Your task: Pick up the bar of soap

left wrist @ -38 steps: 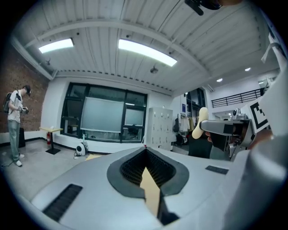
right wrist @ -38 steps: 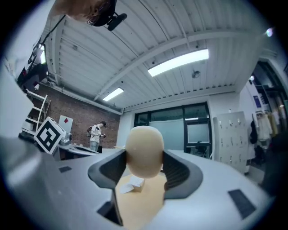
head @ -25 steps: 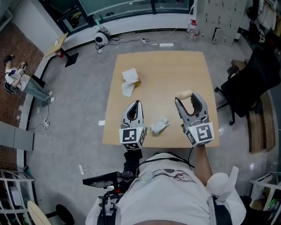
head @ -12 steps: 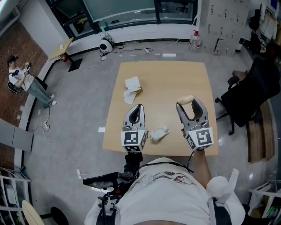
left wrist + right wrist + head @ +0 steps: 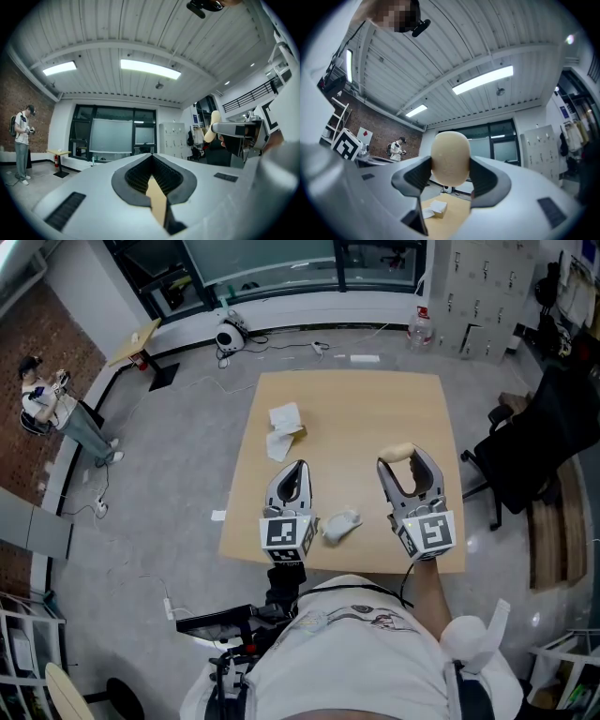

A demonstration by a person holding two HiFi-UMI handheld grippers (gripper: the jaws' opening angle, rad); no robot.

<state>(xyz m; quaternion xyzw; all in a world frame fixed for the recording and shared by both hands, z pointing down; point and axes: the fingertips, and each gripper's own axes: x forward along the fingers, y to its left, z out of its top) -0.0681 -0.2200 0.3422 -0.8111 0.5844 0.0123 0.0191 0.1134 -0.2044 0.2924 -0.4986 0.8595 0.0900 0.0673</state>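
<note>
The bar of soap (image 5: 450,157) is a pale cream oval, and my right gripper (image 5: 449,178) is shut on it, with the dark pads pressing both of its sides. In the head view the soap (image 5: 396,452) pokes out at the tip of the right gripper (image 5: 407,459), held above the right side of the wooden table (image 5: 356,409). My left gripper (image 5: 297,471) hovers over the table's near left part; its jaws are shut with nothing between them (image 5: 152,180). From the left gripper view the soap (image 5: 213,125) appears at the far right, held level.
A crumpled white wrapper (image 5: 340,524) lies between the two grippers near the table's front edge. A small open box with white paper (image 5: 283,430) sits at the table's left. A black office chair (image 5: 534,442) stands to the right. A person (image 5: 56,409) stands far left.
Between one second and half a second ago the view shifted slightly and both grippers sat a little lower in the picture. Since then nothing has visibly moved.
</note>
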